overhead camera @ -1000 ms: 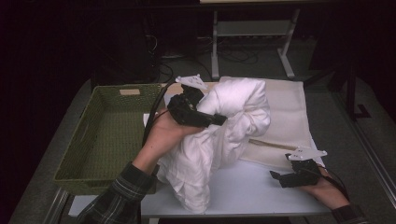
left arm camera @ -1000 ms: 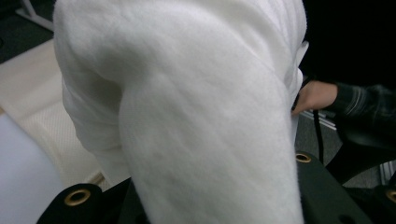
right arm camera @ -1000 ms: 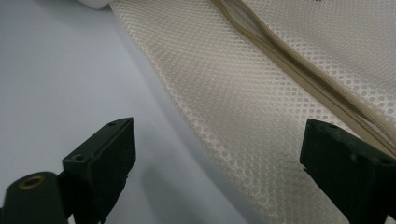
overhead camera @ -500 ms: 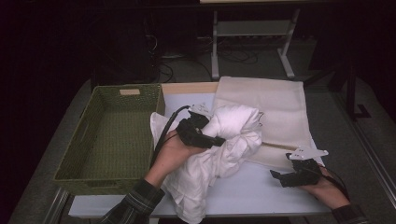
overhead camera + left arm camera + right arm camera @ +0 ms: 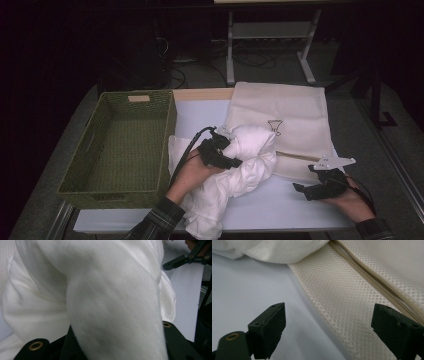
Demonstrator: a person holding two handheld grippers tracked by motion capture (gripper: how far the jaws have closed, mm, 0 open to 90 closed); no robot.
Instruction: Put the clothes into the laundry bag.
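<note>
A bundled white cloth [image 5: 247, 160] lies on the table, partly over a cream mesh bag [image 5: 285, 107]. My left gripper [image 5: 236, 162] is on the bundle; its jaws have just been opening, and a thick fold of the cloth [image 5: 112, 302] still fills the gap and touches both jaws of the left gripper [image 5: 100, 337]. My right gripper [image 5: 301, 191] rests low at the table's front right. In the right gripper view the right gripper [image 5: 327, 322] stands open above the mesh bag [image 5: 362, 290] edge, near its zipper [image 5: 372, 277], holding nothing.
A green woven basket [image 5: 167, 135] stands at the left, next to the cloth. A small metal clip [image 5: 274, 125] lies on the mesh bag. Bare white table [image 5: 280, 207] runs between the two grippers. The other gripper [image 5: 185, 257] shows at the left gripper view's top right.
My left hand has come down and toward me with the cloth, lowering the bundle from above the mesh bag onto the table. The right gripper has stayed put.
</note>
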